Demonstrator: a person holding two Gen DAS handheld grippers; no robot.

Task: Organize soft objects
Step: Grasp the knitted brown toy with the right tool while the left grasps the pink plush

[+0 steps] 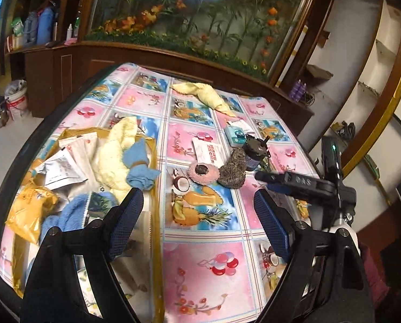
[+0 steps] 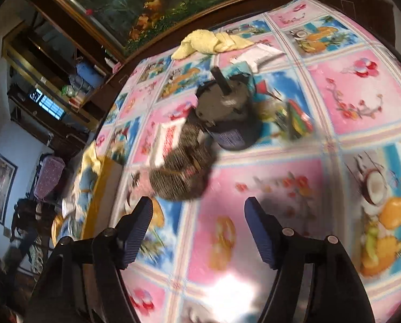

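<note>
Dark canister (image 2: 227, 115) touching knit pouch (image 2: 183, 172) (blurred, probably).

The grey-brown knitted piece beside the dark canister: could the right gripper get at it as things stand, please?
Probably yes. The right gripper is open and empty, and only bare tablecloth lies between it and the knitted piece. The dark canister crowds its far edge, so a near-side grasp looks safer.
</note>
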